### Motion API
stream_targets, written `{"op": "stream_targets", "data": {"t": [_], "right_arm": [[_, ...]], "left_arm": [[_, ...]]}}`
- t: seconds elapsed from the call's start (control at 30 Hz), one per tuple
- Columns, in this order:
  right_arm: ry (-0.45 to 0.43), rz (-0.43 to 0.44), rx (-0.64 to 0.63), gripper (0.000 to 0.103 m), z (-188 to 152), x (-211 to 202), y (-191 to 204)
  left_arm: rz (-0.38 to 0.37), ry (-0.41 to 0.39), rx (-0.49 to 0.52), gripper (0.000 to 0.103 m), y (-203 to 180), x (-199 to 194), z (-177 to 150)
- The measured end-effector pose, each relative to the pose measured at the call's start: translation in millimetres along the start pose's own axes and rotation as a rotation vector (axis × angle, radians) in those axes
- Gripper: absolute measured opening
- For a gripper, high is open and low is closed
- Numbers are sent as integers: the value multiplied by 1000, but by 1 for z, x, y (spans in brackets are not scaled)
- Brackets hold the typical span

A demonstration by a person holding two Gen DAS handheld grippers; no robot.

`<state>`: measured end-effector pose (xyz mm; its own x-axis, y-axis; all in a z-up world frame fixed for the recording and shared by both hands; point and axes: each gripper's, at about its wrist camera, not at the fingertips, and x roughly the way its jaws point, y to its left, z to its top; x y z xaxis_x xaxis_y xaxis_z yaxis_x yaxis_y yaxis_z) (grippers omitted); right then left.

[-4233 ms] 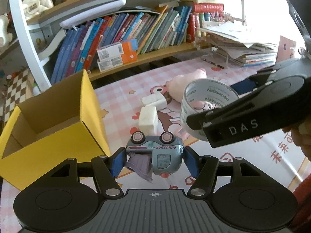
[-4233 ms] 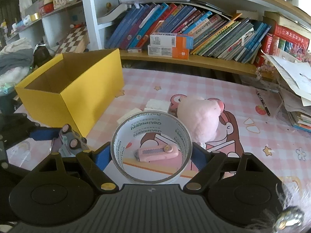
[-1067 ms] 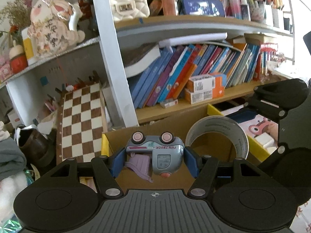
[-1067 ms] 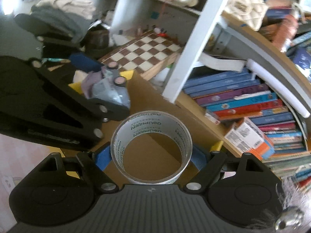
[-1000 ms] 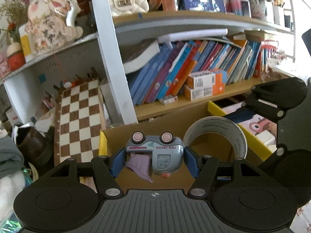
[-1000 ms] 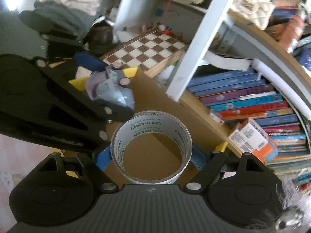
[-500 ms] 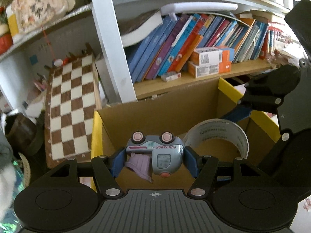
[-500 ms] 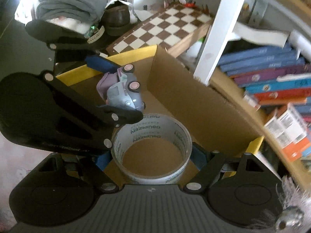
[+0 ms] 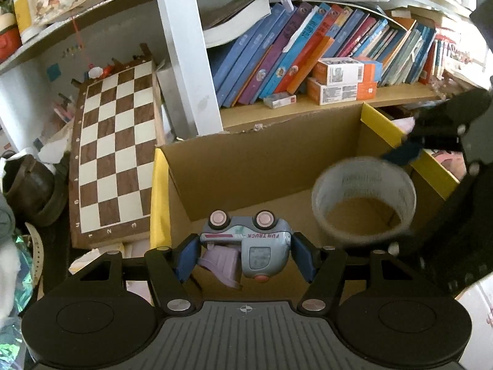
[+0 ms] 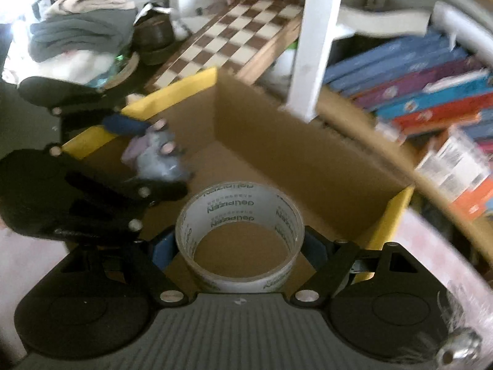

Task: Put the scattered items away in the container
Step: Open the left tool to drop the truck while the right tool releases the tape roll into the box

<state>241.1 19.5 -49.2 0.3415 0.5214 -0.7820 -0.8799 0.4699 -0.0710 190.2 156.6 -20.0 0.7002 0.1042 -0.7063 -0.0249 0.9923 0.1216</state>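
A bookshelf [image 9: 308,46] packed with leaning books fills the upper right of the left wrist view; a chessboard [image 9: 114,151] leans at centre left; below them an open yellow cardboard box [image 9: 262,166] with brown inner walls spans the middle of both frames. The left gripper [image 9: 245,254], at lower centre, has its blue pads pressed on the ends of a grey-blue toy truck [image 9: 249,246], held upside down, wheels up, above the box's interior; the right gripper [image 10: 238,246], at lower centre of its own view, is clamped half-wide on a roll of clear tape [image 10: 240,237], also over the box floor; truck and roll sit near each other, apart.
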Motion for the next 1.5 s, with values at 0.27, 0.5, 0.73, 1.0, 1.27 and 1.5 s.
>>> {"op": "stream_targets", "data": {"t": [0.27, 0.5, 0.73, 1.0, 1.27, 1.5], "right_arm": [[27, -60, -134, 82, 8, 18, 3], [97, -50, -311, 82, 0, 37, 14], [185, -35, -396, 82, 3, 51, 20], [224, -60, -397, 82, 4, 59, 19], [219, -73, -390, 83, 0, 51, 35], [178, -107, -345, 89, -4, 42, 40]], "left_arm": [[41, 11, 61, 64, -8, 7, 1], [55, 23, 168, 64, -19, 11, 1], [12, 86, 214, 65, -23, 17, 3], [6, 118, 233, 65, -25, 20, 3], [16, 116, 234, 66, -26, 19, 3], [28, 101, 247, 75, -30, 15, 1]]}}
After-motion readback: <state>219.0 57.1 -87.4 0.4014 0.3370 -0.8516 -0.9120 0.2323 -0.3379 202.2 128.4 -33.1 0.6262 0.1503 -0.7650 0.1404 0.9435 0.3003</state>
